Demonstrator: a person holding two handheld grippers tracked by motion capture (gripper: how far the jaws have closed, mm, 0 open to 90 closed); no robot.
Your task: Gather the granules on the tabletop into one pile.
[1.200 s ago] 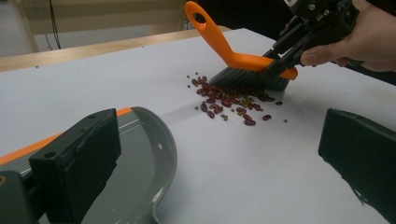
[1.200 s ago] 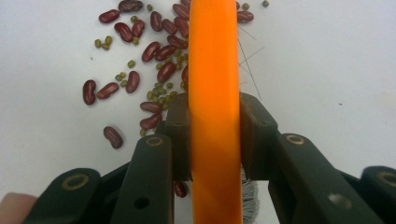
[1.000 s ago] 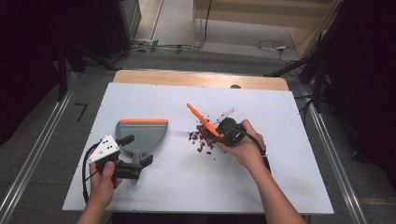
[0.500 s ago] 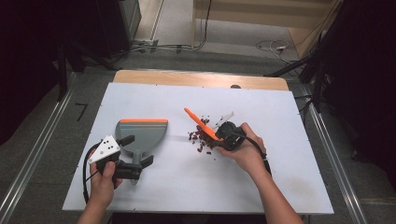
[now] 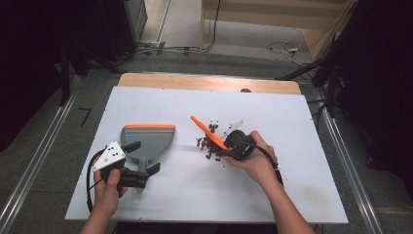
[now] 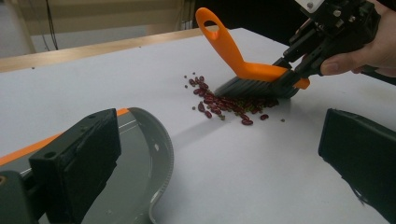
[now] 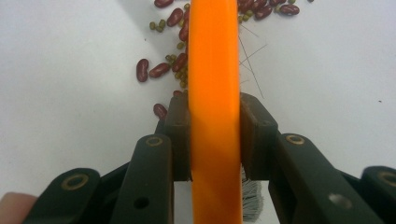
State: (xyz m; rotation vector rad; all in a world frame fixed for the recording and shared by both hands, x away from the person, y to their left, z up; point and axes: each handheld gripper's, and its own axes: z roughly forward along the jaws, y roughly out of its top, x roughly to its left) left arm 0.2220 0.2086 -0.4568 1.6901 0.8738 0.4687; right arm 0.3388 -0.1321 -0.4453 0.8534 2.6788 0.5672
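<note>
Place: a lab or test room.
Signs: white board counter (image 5: 292, 122) mid-frame, metal floor rails (image 5: 34, 165) at left and right, loose cables (image 5: 170, 48) along the top.

A: Obs. Right gripper view: brush (image 7: 215, 116) runs off the top and bottom edges; most of its bristles sit hidden beneath the orange back, a grey tuft alone showing low down.

B: Noted. Left gripper view: dustpan (image 6: 140, 154) is cut by the bottom edge, and the near jaw covers part of it.

A: High view: beans (image 5: 207, 141) too small to tell apart; some lie under the brush.

B: Left gripper (image 5: 139, 168) grip on the dustpan handle: unresolved.
</note>
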